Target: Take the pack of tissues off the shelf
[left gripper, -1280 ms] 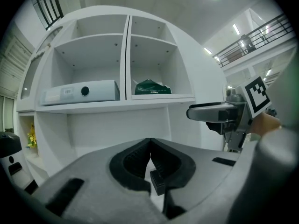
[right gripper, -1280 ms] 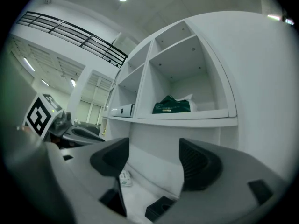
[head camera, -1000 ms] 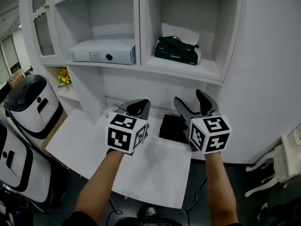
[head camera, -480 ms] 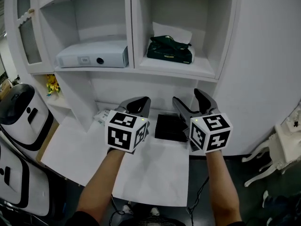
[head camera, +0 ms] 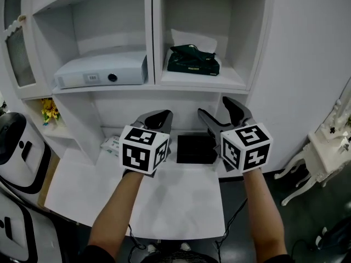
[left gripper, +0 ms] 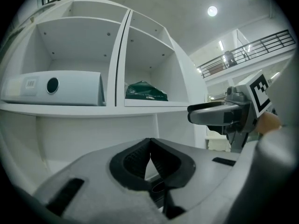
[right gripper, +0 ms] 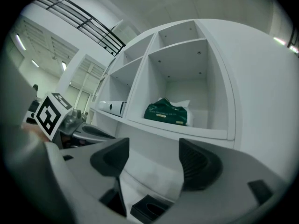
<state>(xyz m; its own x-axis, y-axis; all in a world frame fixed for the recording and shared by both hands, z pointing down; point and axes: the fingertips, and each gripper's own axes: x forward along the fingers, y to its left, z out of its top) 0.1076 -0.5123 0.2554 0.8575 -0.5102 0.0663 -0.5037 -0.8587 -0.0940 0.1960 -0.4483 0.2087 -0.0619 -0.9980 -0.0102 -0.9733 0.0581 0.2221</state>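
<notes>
A dark green pack of tissues (head camera: 192, 61) with white tissue sticking up behind it lies in the right shelf compartment. It also shows in the left gripper view (left gripper: 146, 91) and the right gripper view (right gripper: 166, 111). Both grippers hover over the white desk, below the shelf and apart from the pack. My left gripper (head camera: 156, 118) has its jaws together with nothing between them (left gripper: 149, 157). My right gripper (head camera: 224, 110) stands open and empty (right gripper: 154, 160), aimed up toward the pack.
A white projector (head camera: 101, 70) fills the left shelf compartment. A black box (head camera: 193, 148) sits on the white desk (head camera: 181, 201) between the grippers, and a small packet (head camera: 112, 144) lies at the back left. A white-and-black appliance (head camera: 16, 149) stands at the far left.
The view has shifted right and closer to the shelf; the pack now sits nearer the frame's middle. Both grippers keep their places and jaw states.
</notes>
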